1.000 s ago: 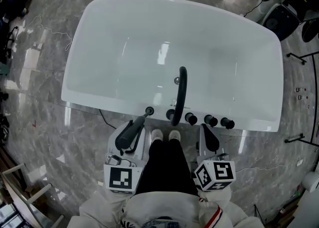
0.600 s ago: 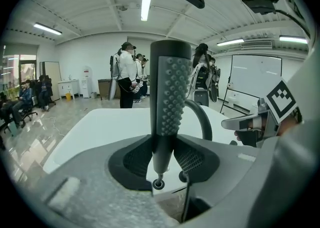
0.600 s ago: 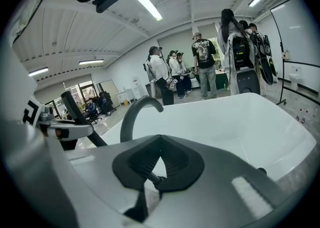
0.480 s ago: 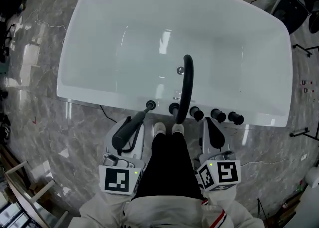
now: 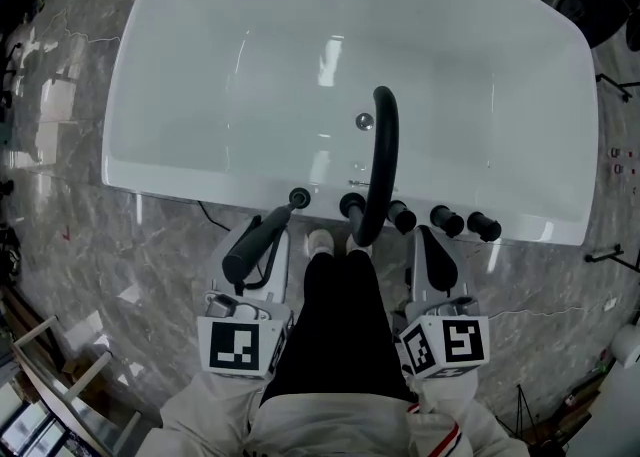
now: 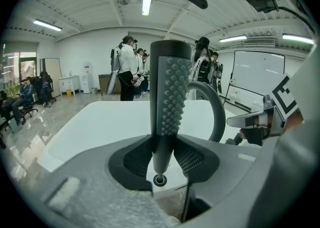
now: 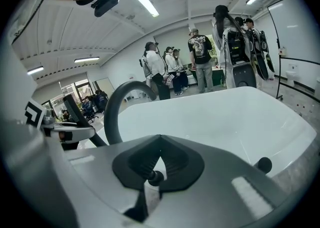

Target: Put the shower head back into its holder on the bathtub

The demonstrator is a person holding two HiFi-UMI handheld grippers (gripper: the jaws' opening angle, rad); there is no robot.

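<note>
The white bathtub [image 5: 200, 160] fills the head view, and a round black holder [image 5: 299, 197] sits on its near rim. My left gripper [image 5: 268, 250] is shut on the black shower head [image 5: 245, 257], whose thin end points at that holder. In the left gripper view the nubbed shower head [image 6: 170, 97] stands upright between the pads, its lower end just over the holder [image 6: 159, 179]; whether they touch is unclear. The right gripper [image 5: 432, 263] is near the rim, shut with nothing held. Its closed pads [image 7: 150, 159] frame a black knob [image 7: 155, 177].
A black arched faucet [image 5: 382, 160] rises from the rim, with several black knobs [image 5: 446, 220] beside it. A metal fitting [image 5: 365, 121] sits on the tub's inner wall. My legs and shoes [image 5: 335, 325] are between the grippers. People [image 6: 129, 67] stand beyond the tub.
Both grippers have sunk a little toward the tub's rim. The shower head stays in the left gripper, its thin end still aimed at the holder.
</note>
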